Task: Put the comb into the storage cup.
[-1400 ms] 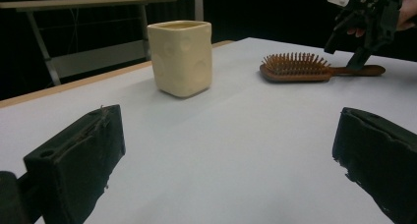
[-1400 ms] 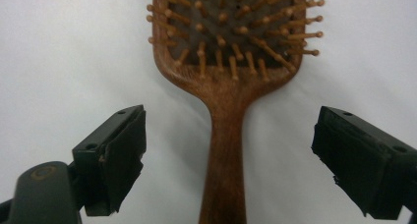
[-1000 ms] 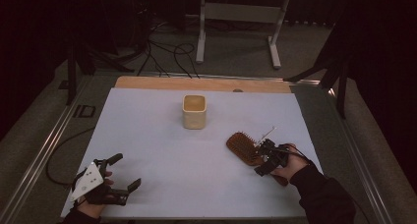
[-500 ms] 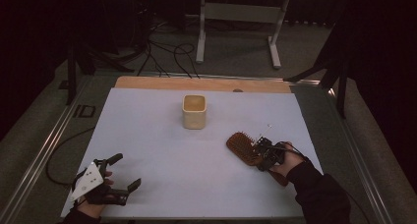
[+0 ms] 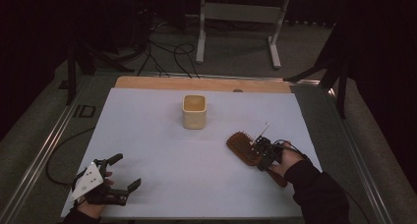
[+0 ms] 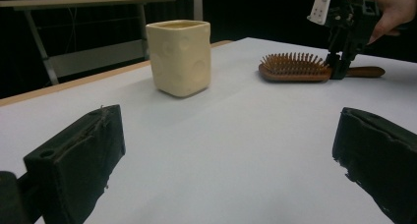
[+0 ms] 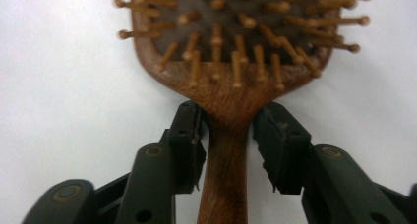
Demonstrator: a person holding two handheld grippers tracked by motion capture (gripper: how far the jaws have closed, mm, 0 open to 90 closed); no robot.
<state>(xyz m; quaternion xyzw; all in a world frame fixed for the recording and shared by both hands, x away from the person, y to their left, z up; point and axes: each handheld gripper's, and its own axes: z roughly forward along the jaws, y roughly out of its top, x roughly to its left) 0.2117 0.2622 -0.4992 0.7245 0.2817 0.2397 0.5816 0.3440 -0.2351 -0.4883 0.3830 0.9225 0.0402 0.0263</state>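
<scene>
Working across the white table (image 5: 162, 184), I see the cream cup (image 5: 193, 111) at its middle and the wooden hairbrush (image 5: 243, 148) lying bristles-up near the right edge. My right gripper (image 7: 227, 135) straddles the brush's neck, where handle meets head; its jaws have just been closing, the left pad touching the wood, the right a sliver off. I judge the brush light, stiff, slightly slick, so the narrow neck suits a firm pinch. My left gripper (image 5: 123, 172) rests wide apart, empty.
</scene>
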